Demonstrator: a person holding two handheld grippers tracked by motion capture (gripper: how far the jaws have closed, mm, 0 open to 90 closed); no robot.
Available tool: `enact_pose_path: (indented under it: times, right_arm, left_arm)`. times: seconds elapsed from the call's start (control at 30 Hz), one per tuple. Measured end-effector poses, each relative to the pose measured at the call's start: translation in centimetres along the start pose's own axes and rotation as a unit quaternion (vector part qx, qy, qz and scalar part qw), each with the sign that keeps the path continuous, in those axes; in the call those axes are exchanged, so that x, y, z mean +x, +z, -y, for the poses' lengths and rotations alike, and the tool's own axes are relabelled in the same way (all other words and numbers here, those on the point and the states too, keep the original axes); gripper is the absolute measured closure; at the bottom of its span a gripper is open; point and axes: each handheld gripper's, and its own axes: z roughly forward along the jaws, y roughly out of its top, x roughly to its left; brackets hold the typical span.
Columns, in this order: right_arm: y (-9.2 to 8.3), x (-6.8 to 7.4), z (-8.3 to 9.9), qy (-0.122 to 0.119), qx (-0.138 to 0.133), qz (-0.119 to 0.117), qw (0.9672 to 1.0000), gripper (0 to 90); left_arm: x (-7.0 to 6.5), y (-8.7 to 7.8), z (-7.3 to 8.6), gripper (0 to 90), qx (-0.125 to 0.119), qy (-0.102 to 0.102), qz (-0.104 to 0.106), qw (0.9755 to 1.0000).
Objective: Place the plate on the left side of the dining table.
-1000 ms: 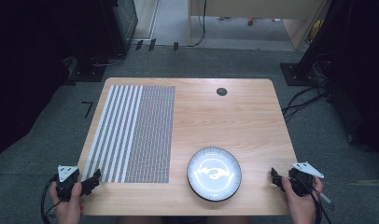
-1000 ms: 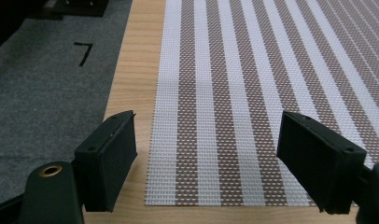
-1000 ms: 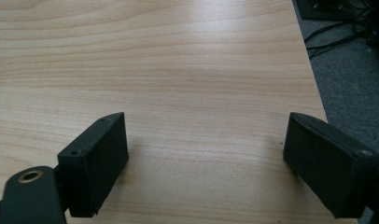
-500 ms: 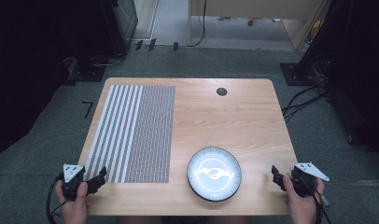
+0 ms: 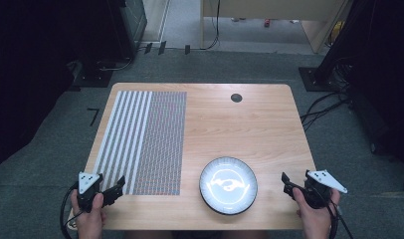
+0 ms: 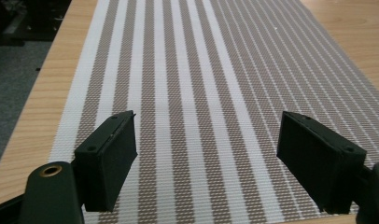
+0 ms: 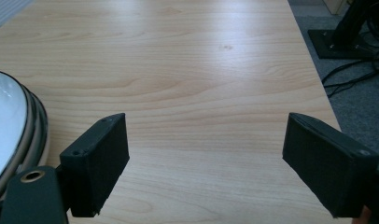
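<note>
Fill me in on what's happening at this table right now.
A person holds a gripper in each hand at the near edge of a wooden table. The left gripper hangs open at the near end of the striped placemat, with nothing between its jaws. The right gripper is open too, over bare wood just right of the plate, and apart from it. Neither grips anything. A small dark round spot sits near the far edge.

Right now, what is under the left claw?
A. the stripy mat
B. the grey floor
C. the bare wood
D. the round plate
A: in the left gripper view the left claw stands open right above the stripy mat, whose brown and white stripes run away between its jaws; the round plate lies farther right on the table.
</note>
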Motion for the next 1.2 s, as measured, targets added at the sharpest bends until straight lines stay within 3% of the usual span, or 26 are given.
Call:
enact_pose_path:
  times: [0.33, 0.67, 1.0, 1.2]
  right_arm:
    - [-0.2, 1.7, -0.6, -0.01, -0.007, -0.016, 0.9998, 14.4]
    - [-0.1, 3.5, -0.8, -0.021, -0.006, -0.027, 0.9994, 14.4]
    - [0.1, 5.0, -0.9, -0.021, -0.01, -0.05, 0.9985, 14.2]
    - [0.2, 5.7, -1.0, -0.014, -0.011, -0.058, 0.9982, 14.3]
  left_arm:
    - [-1.6, 0.3, -0.3, 19.9, 0.0, 0.005, 0.019, 0.9998]
    - [-4.0, 0.8, -0.5, 19.9, 0.003, 0.015, 0.052, 0.9985]
    - [-6.7, 1.3, -0.7, 19.9, 0.005, 0.023, 0.084, 0.9962]
    - [-9.0, 1.7, -0.7, 19.9, 0.006, 0.034, 0.111, 0.9932]
